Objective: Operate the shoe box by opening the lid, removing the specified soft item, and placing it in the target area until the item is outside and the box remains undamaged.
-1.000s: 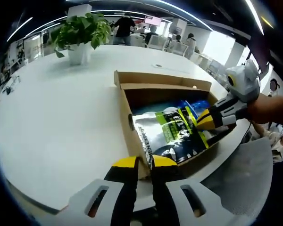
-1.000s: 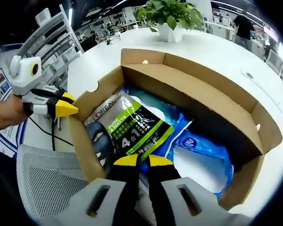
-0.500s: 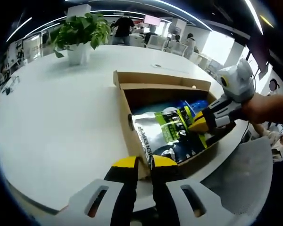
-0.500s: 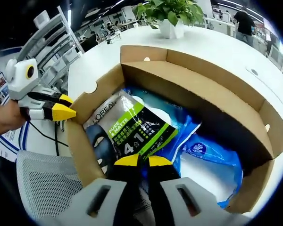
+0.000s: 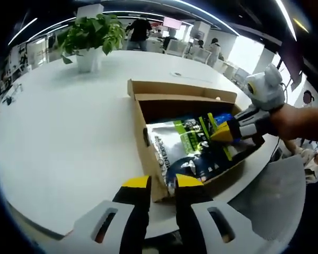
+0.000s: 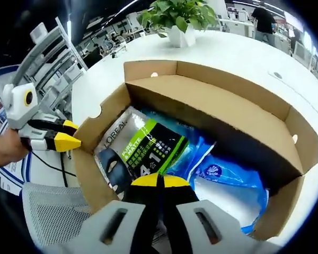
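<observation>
An open cardboard shoe box (image 5: 142,127) (image 6: 212,100) lies on the white table, its lid (image 5: 180,88) folded back. Inside, a black, silver and green soft pouch (image 5: 188,151) (image 6: 140,145) rests on blue packets (image 6: 225,169) (image 5: 222,117). My right gripper (image 6: 160,181) (image 5: 221,135) reaches in over the box's side and is shut on the pouch's edge. My left gripper (image 5: 161,182) (image 6: 69,135) stays at the box's end wall, just outside it. Its jaws stand a little apart with the wall's corner showing between them.
A potted plant (image 5: 90,34) (image 6: 180,16) stands at the far side of the table (image 5: 58,121). A grey mesh chair (image 6: 53,211) (image 5: 270,196) sits off the table's edge by the box. People stand in the office behind.
My right gripper's jaws have closed on the pouch's edge and the pouch has shifted slightly in the box. My left gripper's jaws have spread a little.
</observation>
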Available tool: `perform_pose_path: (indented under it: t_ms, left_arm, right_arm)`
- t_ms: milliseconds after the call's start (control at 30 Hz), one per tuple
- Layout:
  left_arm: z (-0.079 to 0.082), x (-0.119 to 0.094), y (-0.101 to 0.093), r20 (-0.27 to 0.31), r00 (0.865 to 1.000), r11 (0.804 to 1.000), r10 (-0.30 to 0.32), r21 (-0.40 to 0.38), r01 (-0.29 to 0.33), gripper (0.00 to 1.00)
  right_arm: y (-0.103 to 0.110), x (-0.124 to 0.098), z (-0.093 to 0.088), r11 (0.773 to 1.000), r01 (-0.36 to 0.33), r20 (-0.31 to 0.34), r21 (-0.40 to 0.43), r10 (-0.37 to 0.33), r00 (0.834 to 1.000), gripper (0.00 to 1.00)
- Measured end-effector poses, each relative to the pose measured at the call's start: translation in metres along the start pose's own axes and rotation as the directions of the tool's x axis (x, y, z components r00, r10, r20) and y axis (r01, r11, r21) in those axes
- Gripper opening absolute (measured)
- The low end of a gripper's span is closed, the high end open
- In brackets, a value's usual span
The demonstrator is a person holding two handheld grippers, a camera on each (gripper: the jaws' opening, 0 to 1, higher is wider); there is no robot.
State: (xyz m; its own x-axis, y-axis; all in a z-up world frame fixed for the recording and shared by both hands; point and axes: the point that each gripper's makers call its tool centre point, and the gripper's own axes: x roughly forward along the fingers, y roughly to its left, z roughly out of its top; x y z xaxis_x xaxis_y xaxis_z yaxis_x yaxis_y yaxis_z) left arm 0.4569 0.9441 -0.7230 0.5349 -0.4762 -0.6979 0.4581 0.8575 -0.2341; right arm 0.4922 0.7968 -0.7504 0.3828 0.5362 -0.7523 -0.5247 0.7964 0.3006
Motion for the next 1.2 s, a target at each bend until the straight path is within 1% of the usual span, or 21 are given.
perform_pose_path:
  t_ms: [100,200,300,333,400,467,533,567,600,633,700,733,767,800,833,900,933,1000,1033,1100,1200]
  left_arm:
    - [0.001,-0.003,0.003,0.002,1.000,1.000,0.014,-0.006,-0.014,0.24]
    - [0.006,-0.009,0.005,0.005,1.000,1.000,0.019,-0.009,-0.019,0.23]
    - [0.020,-0.017,0.008,0.024,0.999,1.000,0.030,-0.008,-0.030,0.23]
    - [0.022,-0.018,0.008,0.027,0.999,0.999,0.031,-0.005,-0.031,0.22]
    - [0.035,-0.021,0.007,0.044,0.998,0.999,0.035,0.014,-0.036,0.22]
    - [0.051,-0.023,0.000,0.058,0.998,0.998,0.027,0.048,-0.029,0.21]
    - [0.064,-0.021,-0.007,0.070,0.998,0.997,0.008,0.081,-0.014,0.20]
    - [0.068,-0.019,-0.013,0.066,0.998,0.996,-0.006,0.087,0.000,0.20]
    - [0.071,-0.013,-0.021,0.051,0.998,0.995,-0.033,0.095,0.028,0.20]
    - [0.067,-0.009,-0.026,0.012,0.999,0.994,-0.049,0.097,0.047,0.20]
    - [0.064,0.006,-0.034,-0.037,0.997,0.989,-0.068,0.127,0.072,0.19]
    - [0.057,0.015,-0.035,-0.086,0.995,0.988,-0.058,0.136,0.069,0.19]
    - [0.056,0.021,-0.035,-0.095,0.994,0.986,-0.051,0.155,0.065,0.18]
    - [0.051,0.030,-0.037,-0.130,0.990,0.982,-0.053,0.174,0.075,0.19]
    - [0.049,0.032,-0.037,-0.143,0.988,0.982,-0.050,0.171,0.075,0.19]
    - [0.053,0.044,-0.036,-0.122,0.992,0.981,-0.037,0.184,0.060,0.19]
    - [0.051,0.049,-0.033,-0.143,0.989,0.983,-0.028,0.176,0.053,0.19]
    - [0.052,0.054,-0.034,-0.140,0.990,0.984,-0.033,0.166,0.057,0.19]
    - [0.052,0.056,-0.029,-0.149,0.989,0.985,-0.010,0.170,0.036,0.19]
    - [0.054,0.061,-0.027,-0.146,0.989,0.988,-0.018,0.151,0.041,0.19]
    - [0.049,0.067,-0.022,-0.174,0.985,0.988,-0.003,0.153,0.030,0.19]
  right_arm:
    - [-0.007,-0.005,0.002,1.000,0.007,0.007,0.007,-0.007,1.000,0.00]
    - [-0.010,-0.010,0.002,1.000,0.010,0.006,0.002,-0.010,1.000,0.00]
    - [-0.012,-0.013,0.003,1.000,0.010,0.004,-0.015,-0.010,1.000,0.00]
    - [-0.014,-0.013,0.004,1.000,0.011,0.004,-0.018,-0.011,1.000,0.00]
    - [-0.014,-0.015,0.004,1.000,0.007,0.004,-0.018,-0.007,1.000,0.00]
    - [-0.015,-0.015,0.005,1.000,0.011,0.004,-0.029,-0.011,1.000,0.00]
    - [-0.015,-0.017,0.005,0.999,0.012,0.005,-0.034,-0.012,1.000,0.00]
    - [-0.015,-0.017,0.004,0.999,0.012,0.005,-0.039,-0.012,1.000,0.00]
    - [-0.016,-0.017,0.004,0.999,0.014,0.005,-0.041,-0.014,1.000,0.00]
    - [-0.016,-0.017,0.004,0.999,0.015,0.006,-0.042,-0.015,1.000,0.00]
    - [-0.016,-0.017,0.004,0.999,0.017,0.007,-0.042,-0.017,1.000,0.00]
    - [-0.017,-0.018,0.004,0.999,0.020,0.008,-0.044,-0.019,1.000,0.00]
    - [-0.017,-0.018,0.003,0.999,0.020,0.008,-0.044,-0.019,1.000,0.00]
    - [-0.017,-0.018,0.003,0.999,0.020,0.008,-0.045,-0.020,1.000,0.00]
    - [-0.018,-0.019,0.003,0.999,0.022,0.009,-0.046,-0.022,1.000,0.00]
    - [-0.019,-0.019,0.001,0.999,0.024,0.006,-0.045,-0.023,1.000,0.00]
    - [-0.020,-0.019,0.001,0.999,0.026,0.006,-0.045,-0.026,1.000,0.00]
    - [-0.022,-0.019,0.000,0.999,0.029,0.006,-0.042,-0.029,1.000,0.00]
    - [-0.023,-0.020,-0.001,0.999,0.028,0.010,-0.036,-0.028,1.000,0.00]
    - [-0.023,-0.020,-0.001,0.999,0.030,0.011,-0.037,-0.030,1.000,0.00]
    - [-0.023,-0.020,-0.001,0.999,0.030,0.015,-0.035,-0.029,0.999,0.00]
